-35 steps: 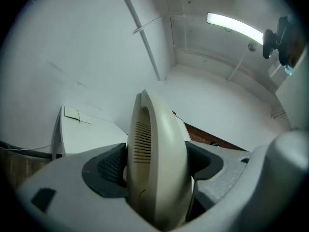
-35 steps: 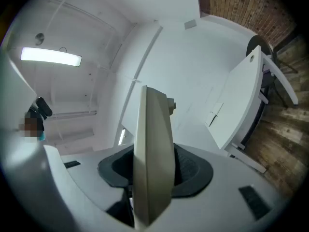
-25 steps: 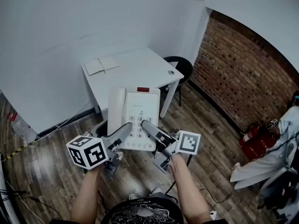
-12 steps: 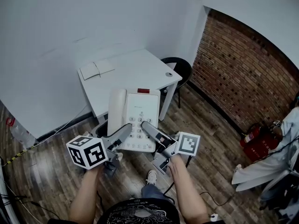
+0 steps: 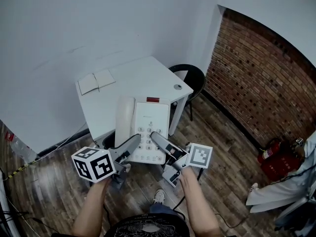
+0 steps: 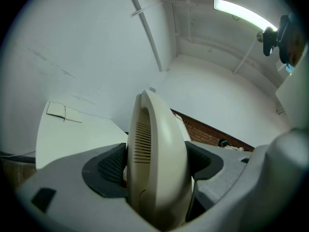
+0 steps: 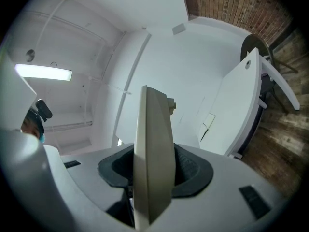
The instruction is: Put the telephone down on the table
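Boxy cream plastic telephone [image 5: 150,121], ribbed dark pads [image 6: 110,167] clamping

The white square tabletop [image 5: 133,78] is bare across its middle and right. An open white notebook [image 5: 96,81] takes the far left corner, and 1 small round grey object [image 5: 177,87] sits near the right edge. A black round chair [image 5: 191,72] stands just beside that side, and white walls close the far side. The cream push-button telephone [image 5: 143,125], clamped in the jaws of the left gripper [image 5: 134,143] and right gripper [image 5: 157,137], hides the near edge.
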`<state>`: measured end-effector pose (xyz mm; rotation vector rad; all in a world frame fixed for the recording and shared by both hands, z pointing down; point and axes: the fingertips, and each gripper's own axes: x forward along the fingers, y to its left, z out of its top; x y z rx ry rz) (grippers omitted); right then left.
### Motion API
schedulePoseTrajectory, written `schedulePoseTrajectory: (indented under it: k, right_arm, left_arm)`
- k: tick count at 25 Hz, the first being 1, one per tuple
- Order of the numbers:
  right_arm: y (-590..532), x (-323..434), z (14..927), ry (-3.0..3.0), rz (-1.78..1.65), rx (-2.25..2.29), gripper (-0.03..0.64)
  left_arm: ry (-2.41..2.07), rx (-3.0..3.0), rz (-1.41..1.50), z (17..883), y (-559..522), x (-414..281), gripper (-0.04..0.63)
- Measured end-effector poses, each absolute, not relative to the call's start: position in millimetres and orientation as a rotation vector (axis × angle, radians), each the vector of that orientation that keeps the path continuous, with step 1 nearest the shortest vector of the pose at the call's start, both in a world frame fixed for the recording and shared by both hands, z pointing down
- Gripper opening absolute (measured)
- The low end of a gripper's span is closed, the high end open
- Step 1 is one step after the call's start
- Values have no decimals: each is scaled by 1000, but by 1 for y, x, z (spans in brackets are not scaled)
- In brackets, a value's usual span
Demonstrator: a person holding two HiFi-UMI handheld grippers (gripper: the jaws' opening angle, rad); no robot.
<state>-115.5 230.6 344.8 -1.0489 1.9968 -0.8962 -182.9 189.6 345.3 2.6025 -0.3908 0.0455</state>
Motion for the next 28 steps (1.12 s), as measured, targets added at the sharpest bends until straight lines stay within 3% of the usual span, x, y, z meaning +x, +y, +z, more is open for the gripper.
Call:
schedulePoseTrajectory:
  k: [13,28]
  right_arm:
    - [175,-3,348,1982,-952,-1016,192]
    - [133,54,361,2002,-1007,-954,191]
  left_arm:
    - [-434,2583,79,345,136,-71,365]
    - [-513,2562,71,355,98,-17,365]
